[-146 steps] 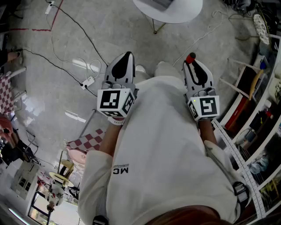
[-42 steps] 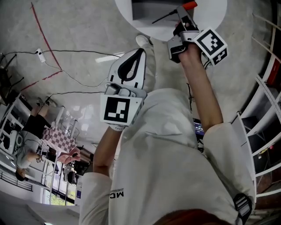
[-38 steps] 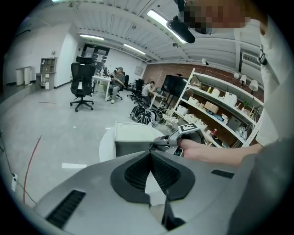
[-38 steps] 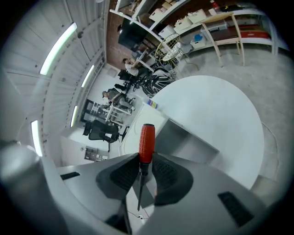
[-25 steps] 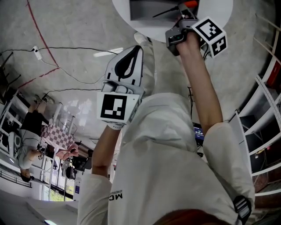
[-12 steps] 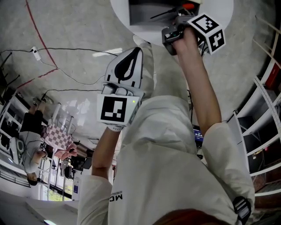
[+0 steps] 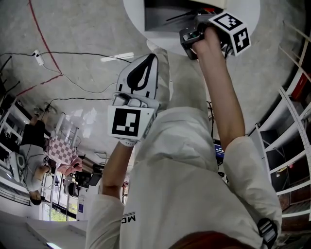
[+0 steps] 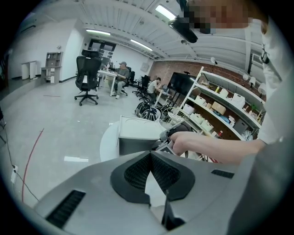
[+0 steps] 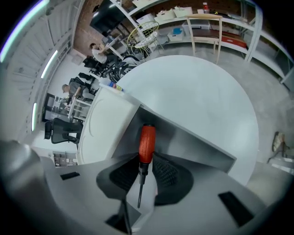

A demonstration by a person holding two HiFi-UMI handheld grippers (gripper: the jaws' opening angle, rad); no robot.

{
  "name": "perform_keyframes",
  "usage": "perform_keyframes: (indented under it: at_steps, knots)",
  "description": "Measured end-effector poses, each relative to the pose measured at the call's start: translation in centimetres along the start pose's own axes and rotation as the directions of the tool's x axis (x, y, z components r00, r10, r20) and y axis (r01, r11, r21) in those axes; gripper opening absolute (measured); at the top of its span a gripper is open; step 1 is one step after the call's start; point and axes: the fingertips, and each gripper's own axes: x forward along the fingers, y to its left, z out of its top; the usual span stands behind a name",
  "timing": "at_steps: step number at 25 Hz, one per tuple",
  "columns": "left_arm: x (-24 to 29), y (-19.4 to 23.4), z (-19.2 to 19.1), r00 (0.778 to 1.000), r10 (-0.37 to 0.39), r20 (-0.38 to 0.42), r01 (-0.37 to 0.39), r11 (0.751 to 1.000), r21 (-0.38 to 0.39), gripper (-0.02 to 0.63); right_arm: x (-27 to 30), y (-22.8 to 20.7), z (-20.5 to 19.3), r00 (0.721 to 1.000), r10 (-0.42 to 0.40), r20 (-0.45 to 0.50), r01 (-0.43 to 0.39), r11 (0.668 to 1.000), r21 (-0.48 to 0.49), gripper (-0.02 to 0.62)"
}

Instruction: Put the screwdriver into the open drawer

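A screwdriver (image 9: 147, 142) with a red handle and a thin dark shaft sits clamped between the jaws of my right gripper (image 9: 146, 161), handle pointing forward over the open grey drawer (image 9: 193, 142). The drawer juts from a white cabinet (image 9: 108, 124) on a round white table (image 9: 202, 87). In the head view the right gripper (image 7: 203, 22) reaches out at arm's length above the drawer (image 7: 165, 10), and the screwdriver's shaft (image 7: 176, 16) shows beside it. My left gripper (image 7: 153, 56) hangs lower, near the body, shut with nothing in it; its jaws (image 8: 150, 155) meet at the tips.
The table's rim (image 7: 141, 29) lies just beyond the left gripper. Shelving (image 7: 291, 126) stands along the right. Cables (image 7: 73, 82) and a red line (image 7: 41, 36) cross the floor at left. Office chairs (image 8: 87, 82) and seated people (image 8: 121, 78) are far behind.
The right gripper has lifted the screwdriver from beside the body out to the table, and over the last second edged a little further over the drawer. The left gripper has barely moved.
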Motion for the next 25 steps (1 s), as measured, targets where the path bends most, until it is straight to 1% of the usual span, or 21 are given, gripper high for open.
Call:
perform_keyframes:
  at_steps: [2,6,13,17,25]
  knots:
    - [0.1,0.2,0.0,1.000,0.002,-0.001,-0.002,1.000,-0.006,0.009,0.4,-0.1,0.0,1.000,-0.019,-0.011,0.019,1.000,0.012,0.144]
    - [0.5,0.6,0.0,1.000,0.014,-0.013,-0.014,1.000,0.019,0.009,0.7,-0.4,0.6,0.999,-0.052,-0.016,0.053,0.998,0.029,0.146]
    - [0.9,0.3,0.3,1.000,0.011,-0.017,-0.010,1.000,0.005,0.009,1.1,-1.0,0.5,0.993,-0.112,-0.040,0.114,0.993,0.043,0.146]
    - [0.8,0.6,0.1,0.999,0.020,-0.035,-0.020,1.000,0.003,0.009,1.0,-0.7,0.5,0.994,-0.099,-0.036,0.102,0.991,0.090,0.146]
    - [0.0,0.5,0.3,0.999,0.027,-0.018,-0.027,1.000,0.013,0.009,-0.3,0.2,0.4,0.998,-0.063,-0.032,0.065,0.994,0.092,0.146]
